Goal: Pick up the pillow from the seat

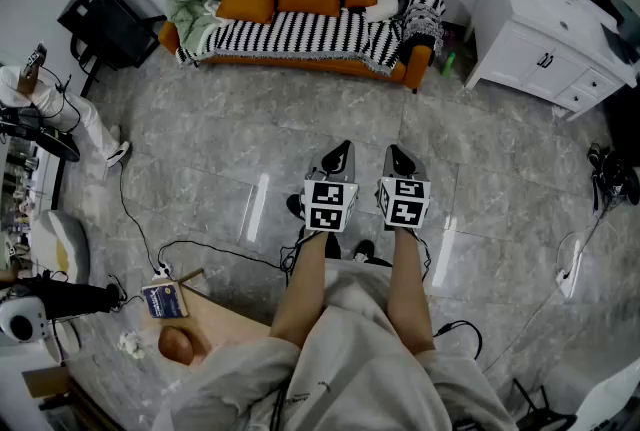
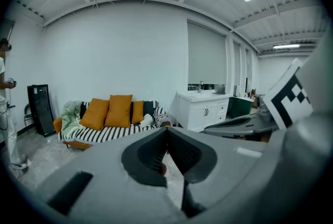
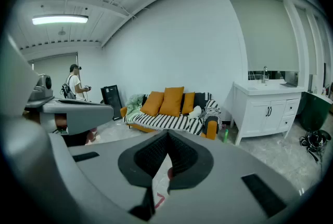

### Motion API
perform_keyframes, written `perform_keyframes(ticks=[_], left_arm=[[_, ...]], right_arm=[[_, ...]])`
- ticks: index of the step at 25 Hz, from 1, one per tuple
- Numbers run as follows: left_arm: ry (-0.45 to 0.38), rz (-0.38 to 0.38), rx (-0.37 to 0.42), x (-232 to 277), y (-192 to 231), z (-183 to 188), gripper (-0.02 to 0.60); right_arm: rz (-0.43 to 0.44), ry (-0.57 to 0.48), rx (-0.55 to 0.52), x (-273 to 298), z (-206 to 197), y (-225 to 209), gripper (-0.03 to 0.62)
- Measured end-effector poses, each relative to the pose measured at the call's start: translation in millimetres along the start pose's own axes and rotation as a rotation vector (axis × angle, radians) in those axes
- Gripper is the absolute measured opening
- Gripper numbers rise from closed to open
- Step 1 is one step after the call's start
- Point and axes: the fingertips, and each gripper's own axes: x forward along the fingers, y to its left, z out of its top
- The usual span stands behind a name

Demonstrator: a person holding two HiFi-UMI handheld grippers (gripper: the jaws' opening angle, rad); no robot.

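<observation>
Much bare floor (image 1: 250, 129) separates sofa (image 1: 416, 59) from left gripper (image 1: 344, 149) and right gripper (image 1: 393, 152).

Bare floor (image 1: 300, 119) lies open up to the sofa (image 1: 416, 61).

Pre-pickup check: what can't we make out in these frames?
- Head view: white object on the sofa, too small to identify.
- Head view: person, cut off by the left edge.
- Left gripper view: nearby floor, hidden by the left gripper itself.
</observation>
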Motion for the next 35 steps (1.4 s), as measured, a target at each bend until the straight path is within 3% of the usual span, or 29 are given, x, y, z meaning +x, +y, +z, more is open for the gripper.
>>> perform_keyframes(ticks=[8, 13, 22, 35], left_arm=[[0.013, -0.015, -0.028, 16, 4, -3, 0.009], [0.020, -0.024, -0.051, 34, 10, -4, 0.009], [0.031, -0.013, -0.083, 68, 39, -1, 0.009], [0.017, -0.052, -0.099, 128, 95, 40, 0.009]], right_arm=[[0.000, 0.003, -0.038, 13, 2, -2, 0.008], [0.015, -0.033, 0.035, 26, 8, -10, 0.008], [0.012, -0.029, 0.039, 65, 17, -17, 0.008], [-0.049, -0.016, 0.060, 140, 60, -24, 0.008]])
